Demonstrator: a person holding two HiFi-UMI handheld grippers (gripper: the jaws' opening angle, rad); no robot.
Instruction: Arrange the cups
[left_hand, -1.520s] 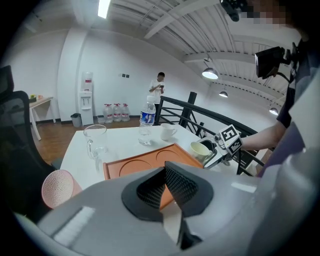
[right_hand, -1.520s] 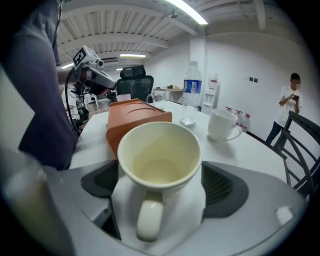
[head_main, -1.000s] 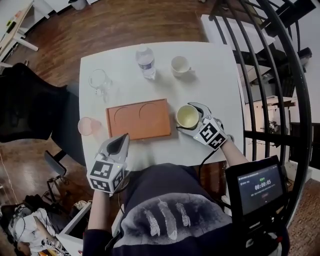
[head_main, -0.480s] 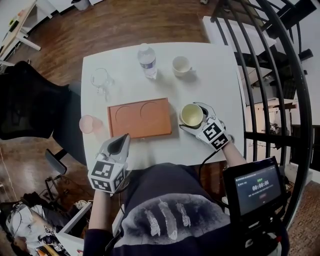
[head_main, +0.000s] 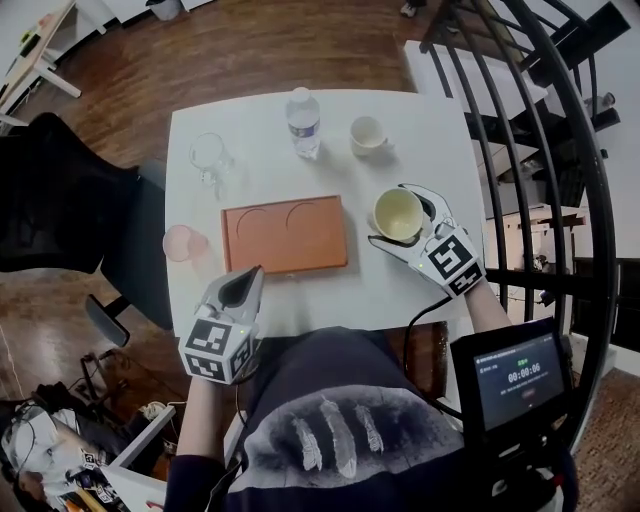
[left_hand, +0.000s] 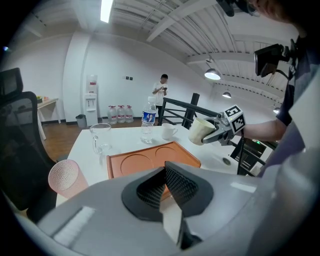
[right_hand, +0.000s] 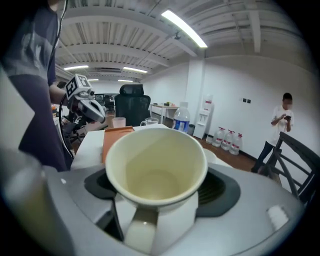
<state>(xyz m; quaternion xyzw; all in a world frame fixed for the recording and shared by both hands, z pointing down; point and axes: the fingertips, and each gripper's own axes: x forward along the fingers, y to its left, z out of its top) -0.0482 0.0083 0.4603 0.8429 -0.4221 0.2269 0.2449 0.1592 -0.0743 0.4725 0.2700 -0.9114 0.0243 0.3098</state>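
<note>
Cream cup (head_main: 400, 212): tilted, clamped between the wide-set jaws of the right gripper (head_main: 392, 216) and held above the white table (head_main: 430, 130), just right of the orange tray (head_main: 285, 235) with its two round recesses. Left gripper (head_main: 240, 285): at the table's near edge in front of the tray, jaws closed together with nothing between them. Behind the tray: white cup (head_main: 368, 133), water bottle (head_main: 304, 124), glass mug (head_main: 208, 155). Left of the tray: pink cup (head_main: 181, 242).
</note>
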